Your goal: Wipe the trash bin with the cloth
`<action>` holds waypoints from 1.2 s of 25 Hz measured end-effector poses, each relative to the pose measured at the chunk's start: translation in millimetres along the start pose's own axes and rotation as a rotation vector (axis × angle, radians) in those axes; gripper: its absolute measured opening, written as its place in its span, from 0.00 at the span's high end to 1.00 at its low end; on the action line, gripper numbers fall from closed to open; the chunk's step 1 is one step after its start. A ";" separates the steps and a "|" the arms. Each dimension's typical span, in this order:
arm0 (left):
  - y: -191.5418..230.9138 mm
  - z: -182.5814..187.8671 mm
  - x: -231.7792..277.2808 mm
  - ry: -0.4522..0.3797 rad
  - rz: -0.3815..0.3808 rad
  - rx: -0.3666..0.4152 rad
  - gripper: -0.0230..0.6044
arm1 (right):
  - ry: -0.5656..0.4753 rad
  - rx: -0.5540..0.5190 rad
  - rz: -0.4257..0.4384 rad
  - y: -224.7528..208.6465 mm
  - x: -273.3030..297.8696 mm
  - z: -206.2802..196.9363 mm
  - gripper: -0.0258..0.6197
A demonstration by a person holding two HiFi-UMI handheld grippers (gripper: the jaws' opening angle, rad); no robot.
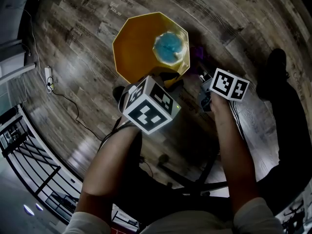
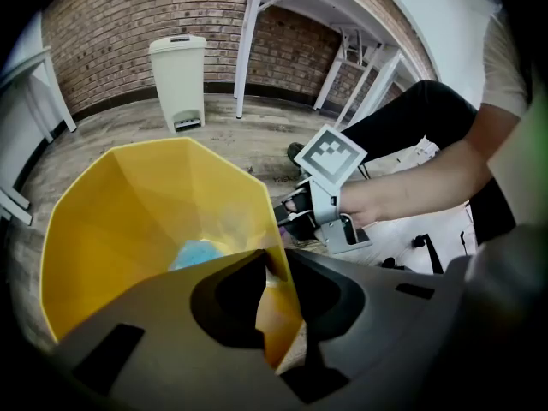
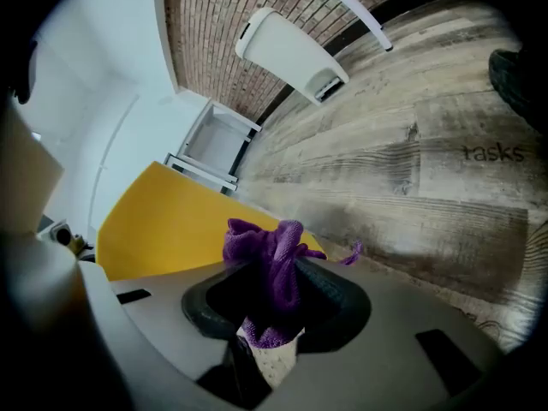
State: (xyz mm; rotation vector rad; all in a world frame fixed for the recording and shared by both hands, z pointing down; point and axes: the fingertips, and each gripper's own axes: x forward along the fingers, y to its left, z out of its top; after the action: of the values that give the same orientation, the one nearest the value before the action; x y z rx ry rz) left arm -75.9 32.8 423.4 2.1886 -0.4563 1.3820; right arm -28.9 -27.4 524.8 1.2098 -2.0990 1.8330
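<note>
The left gripper view showed the left gripper (image 2: pixel 278 291) with its jaws narrowed onto the near wall of the yellow trash bin (image 2: pixel 128 221). The head view hid that grip under the marker cube (image 1: pixel 148 104), yet it looked straight down on the blue object (image 1: pixel 169 47) at the bin's bottom and on the wooden floor (image 1: pixel 87 43) where the bin stood. Only the right gripper view showed the right gripper (image 3: pixel 272 302) pinching the bunched purple cloth (image 3: pixel 270 251) just beside the bin's outer wall.
</note>
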 end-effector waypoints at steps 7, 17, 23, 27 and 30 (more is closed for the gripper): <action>0.5 0.7 -1.3 -0.017 -0.008 -0.026 0.87 | 0.087 -0.026 -0.118 -44.5 43.4 -11.1 0.76; 1.6 2.6 -0.6 -0.044 -0.005 -0.049 0.87 | 0.255 -0.193 -0.292 -89.0 85.3 -29.3 0.76; -1.3 1.0 0.4 -0.048 -0.007 -0.058 0.87 | 0.269 -0.238 -0.316 -90.1 81.1 -27.6 0.76; -5.3 -1.3 -2.8 -0.025 0.009 0.075 0.83 | 0.222 -0.201 -0.289 -81.2 55.5 -20.4 0.76; -10.0 -6.4 -11.9 0.002 0.034 0.223 0.77 | 0.184 -0.175 -0.258 -70.3 30.4 -18.7 0.76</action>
State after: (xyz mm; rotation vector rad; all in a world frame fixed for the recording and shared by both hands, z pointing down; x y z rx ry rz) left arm -80.5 44.9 412.5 2.3659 -0.3549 1.5165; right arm -14.2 -22.9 602.1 1.1576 -1.8622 1.5504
